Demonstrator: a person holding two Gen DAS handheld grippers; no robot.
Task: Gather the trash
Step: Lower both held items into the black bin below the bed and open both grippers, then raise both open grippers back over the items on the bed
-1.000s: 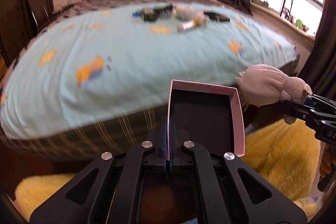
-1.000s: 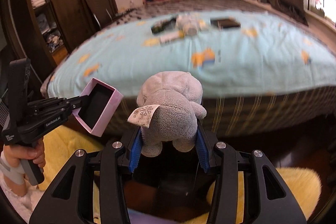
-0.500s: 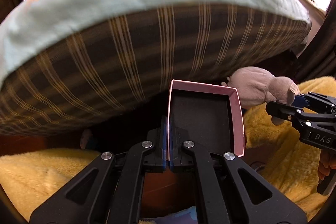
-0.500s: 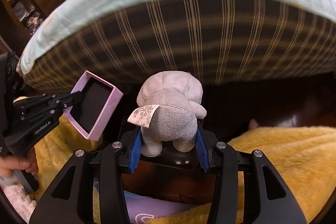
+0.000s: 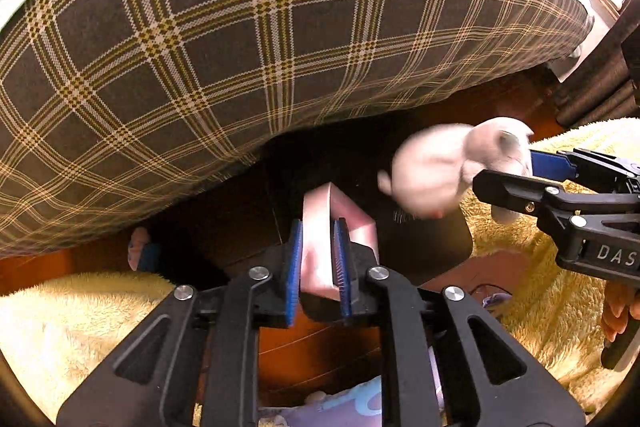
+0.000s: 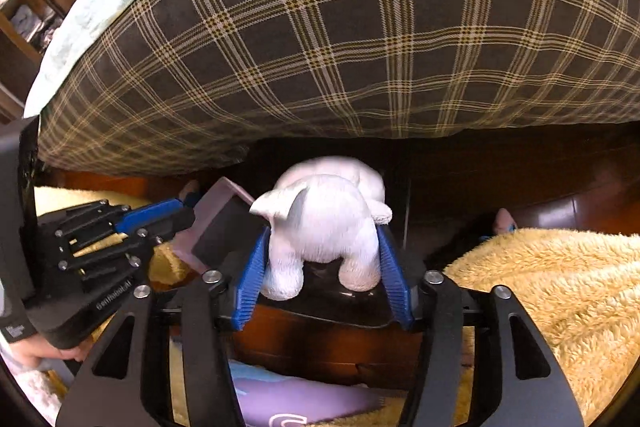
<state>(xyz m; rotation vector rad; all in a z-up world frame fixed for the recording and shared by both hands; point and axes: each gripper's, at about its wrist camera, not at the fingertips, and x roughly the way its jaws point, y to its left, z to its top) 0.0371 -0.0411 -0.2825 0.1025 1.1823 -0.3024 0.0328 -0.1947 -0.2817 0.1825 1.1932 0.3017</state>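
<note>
One pink box (image 5: 320, 247) sits between the left gripper (image 5: 318, 263) fingers, slightly parted; the right gripper (image 6: 324, 267) clasps one plush toy (image 6: 324, 219).

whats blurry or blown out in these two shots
Left wrist view: the plush toy is smeared by motion blur, and the window corner at top right is blown out. Right wrist view: the toy is overexposed to near white, and fisheye bows the plaid bed side.
</note>
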